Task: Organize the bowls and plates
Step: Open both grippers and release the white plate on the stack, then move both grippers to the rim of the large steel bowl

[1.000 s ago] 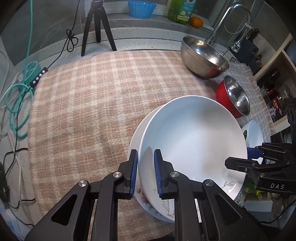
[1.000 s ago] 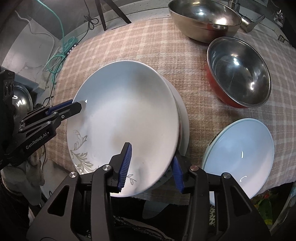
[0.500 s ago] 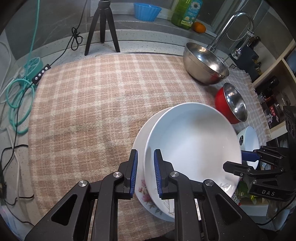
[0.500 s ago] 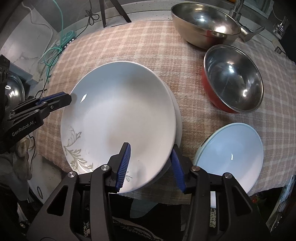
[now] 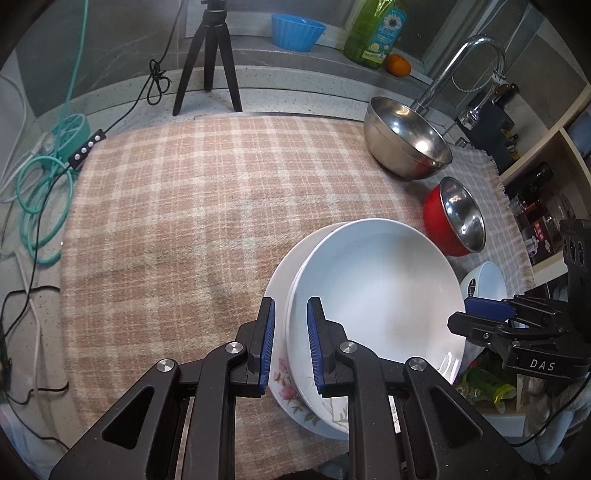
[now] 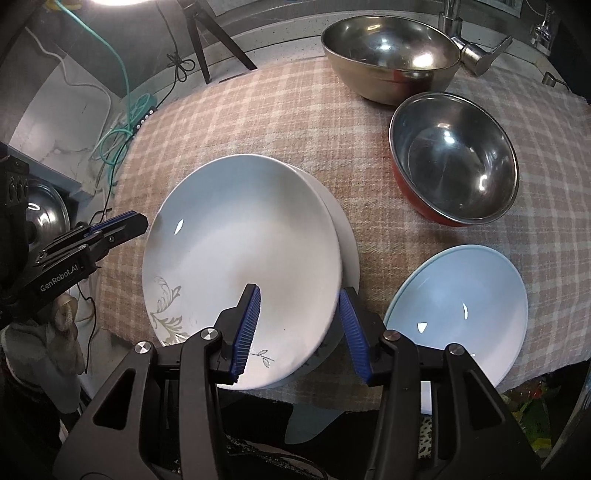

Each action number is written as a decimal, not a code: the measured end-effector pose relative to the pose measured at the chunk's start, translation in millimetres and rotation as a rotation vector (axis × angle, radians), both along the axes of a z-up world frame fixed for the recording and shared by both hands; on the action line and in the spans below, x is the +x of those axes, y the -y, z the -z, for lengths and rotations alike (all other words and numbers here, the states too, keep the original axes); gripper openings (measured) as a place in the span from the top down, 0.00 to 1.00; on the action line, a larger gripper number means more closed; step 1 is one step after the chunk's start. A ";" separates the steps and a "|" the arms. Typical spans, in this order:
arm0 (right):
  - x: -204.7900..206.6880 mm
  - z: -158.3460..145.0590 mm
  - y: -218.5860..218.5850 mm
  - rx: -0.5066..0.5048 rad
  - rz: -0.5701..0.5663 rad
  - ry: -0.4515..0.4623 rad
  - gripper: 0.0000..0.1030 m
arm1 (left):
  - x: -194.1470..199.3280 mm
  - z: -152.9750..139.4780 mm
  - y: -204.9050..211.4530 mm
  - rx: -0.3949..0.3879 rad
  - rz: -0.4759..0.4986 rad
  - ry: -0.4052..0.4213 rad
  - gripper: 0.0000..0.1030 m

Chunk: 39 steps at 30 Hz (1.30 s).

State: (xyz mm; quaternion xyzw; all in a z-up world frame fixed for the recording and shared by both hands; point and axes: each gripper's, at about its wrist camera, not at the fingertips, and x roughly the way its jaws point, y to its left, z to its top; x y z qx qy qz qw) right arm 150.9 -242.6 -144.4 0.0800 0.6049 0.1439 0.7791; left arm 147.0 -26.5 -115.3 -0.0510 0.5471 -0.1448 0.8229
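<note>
Two white plates lie stacked on the checked cloth (image 5: 184, 221). The upper white plate (image 5: 376, 291) (image 6: 243, 254) has a grey leaf print; the lower plate (image 5: 282, 373) (image 6: 349, 243) has pink flowers. My left gripper (image 5: 290, 343) (image 6: 138, 223) is shut on the upper plate's rim. My right gripper (image 6: 301, 328) (image 5: 469, 317) stands open astride the opposite rim, pads clear of it. A light blue plate (image 6: 461, 306) (image 5: 484, 280) lies beside it. A red bowl (image 6: 454, 162) (image 5: 458, 218) and a steel bowl (image 6: 388, 55) (image 5: 406, 140) sit behind.
A black tripod (image 5: 207, 55) stands behind the cloth, turquoise cables (image 5: 40, 195) coil at the left. A faucet (image 5: 465, 62), a green bottle (image 5: 373, 33), a blue bowl (image 5: 297, 31) and an orange (image 5: 398, 65) are at the back. Shelves stand at the right.
The upper plate has sunk and levelled onto the lower plate and looks smaller in both views. My right gripper's jaws have widened a little. The left jaws stay as they were.
</note>
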 end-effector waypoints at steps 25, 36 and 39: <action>0.8 -102.1 80.8 0.089 0.015 0.240 0.49 | 24.2 -39.3 21.0 -0.101 -0.034 0.050 0.84; 36.5 -104.1 173.8 0.077 0.097 0.255 0.49 | 46.5 -42.1 52.7 -0.120 -0.038 0.050 0.84; 55.1 -93.5 194.9 0.130 0.125 0.228 0.49 | 55.8 -41.1 66.0 -0.123 -0.036 0.047 0.84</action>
